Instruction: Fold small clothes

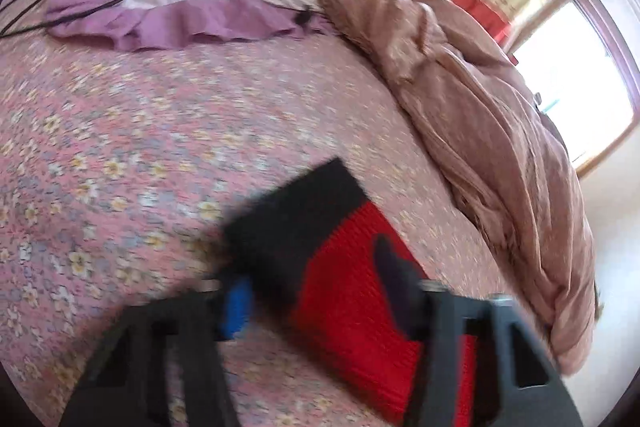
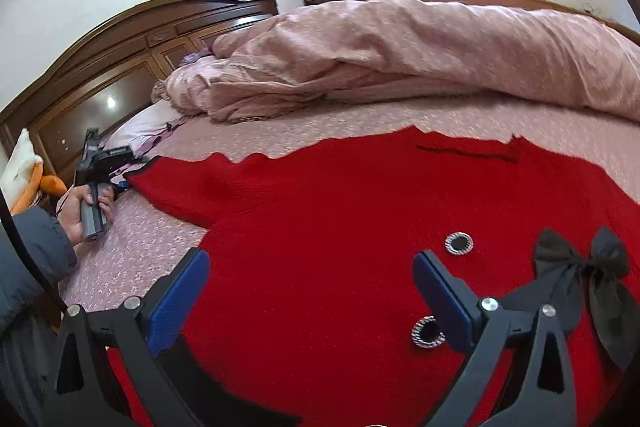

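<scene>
No writing is legible. The red knitted cardigan [image 2: 360, 227] lies flat on the pink floral bedsheet [image 1: 140, 147]; the left gripper [image 1: 320, 307] pinches its black-cuffed sleeve, while the right gripper [image 2: 312, 279] hovers spread.

Left gripper [image 1: 320, 307] jaws blurred, right gripper [image 2: 312, 291] jaws wide apart

Left hand-held gripper [image 1: 320, 307] blurred; sleeve cuff [image 1: 296, 211] blurred.
</scene>
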Demonstrator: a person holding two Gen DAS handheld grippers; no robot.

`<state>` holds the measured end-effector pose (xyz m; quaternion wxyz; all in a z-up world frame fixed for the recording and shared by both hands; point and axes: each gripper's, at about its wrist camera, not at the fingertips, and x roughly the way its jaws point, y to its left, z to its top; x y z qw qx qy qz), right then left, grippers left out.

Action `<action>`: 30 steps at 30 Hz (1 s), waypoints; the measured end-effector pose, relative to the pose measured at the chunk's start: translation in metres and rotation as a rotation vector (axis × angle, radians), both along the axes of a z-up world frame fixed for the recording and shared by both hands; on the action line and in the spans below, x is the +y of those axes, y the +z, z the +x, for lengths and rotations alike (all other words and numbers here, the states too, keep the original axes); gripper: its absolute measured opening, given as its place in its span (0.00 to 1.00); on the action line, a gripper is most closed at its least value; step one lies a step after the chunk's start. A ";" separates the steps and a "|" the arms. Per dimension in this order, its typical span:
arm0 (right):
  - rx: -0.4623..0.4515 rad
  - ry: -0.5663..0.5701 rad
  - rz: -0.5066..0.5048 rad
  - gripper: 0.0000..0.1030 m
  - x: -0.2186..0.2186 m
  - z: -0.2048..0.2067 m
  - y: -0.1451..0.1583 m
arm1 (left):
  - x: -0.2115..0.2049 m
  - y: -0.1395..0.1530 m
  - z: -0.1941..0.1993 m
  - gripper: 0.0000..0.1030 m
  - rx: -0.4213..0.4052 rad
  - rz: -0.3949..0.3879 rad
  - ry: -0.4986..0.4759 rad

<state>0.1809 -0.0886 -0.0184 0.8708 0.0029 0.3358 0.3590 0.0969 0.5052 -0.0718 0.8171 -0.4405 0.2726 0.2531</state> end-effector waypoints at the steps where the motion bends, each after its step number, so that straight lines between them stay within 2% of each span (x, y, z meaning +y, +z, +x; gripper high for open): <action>1: 0.002 -0.003 0.001 1.00 -0.001 0.000 0.000 | 0.002 -0.002 -0.002 0.15 0.006 -0.013 0.014; 2: 0.001 -0.004 0.003 1.00 -0.003 0.000 0.001 | 0.007 -0.005 -0.006 0.08 0.002 -0.040 0.028; 4: -0.008 0.000 -0.001 1.00 -0.003 0.000 0.003 | 0.013 -0.008 -0.011 0.05 -0.034 -0.078 0.036; 6: -0.025 0.008 -0.009 1.00 -0.001 -0.002 0.006 | 0.012 -0.004 -0.012 0.04 -0.042 -0.076 0.045; 10: -0.049 0.005 -0.025 1.00 -0.001 -0.003 0.010 | -0.007 0.027 -0.005 0.03 -0.059 0.036 0.022; 15: -0.048 -0.047 -0.007 1.00 -0.017 0.005 0.021 | -0.055 0.091 0.013 0.03 -0.183 0.130 -0.085; 19: -0.078 -0.105 0.002 1.00 -0.041 0.012 0.041 | -0.115 0.141 0.032 0.03 -0.277 0.217 -0.187; 23: -0.135 -0.173 -0.017 1.00 -0.075 0.018 0.063 | -0.205 0.181 0.066 0.03 -0.362 0.270 -0.344; 27: -0.158 -0.253 0.005 1.00 -0.124 0.026 0.082 | -0.296 0.195 0.101 0.03 -0.402 0.289 -0.478; 30: -0.159 -0.320 0.034 1.00 -0.163 0.033 0.092 | -0.373 0.188 0.130 0.03 -0.407 0.306 -0.555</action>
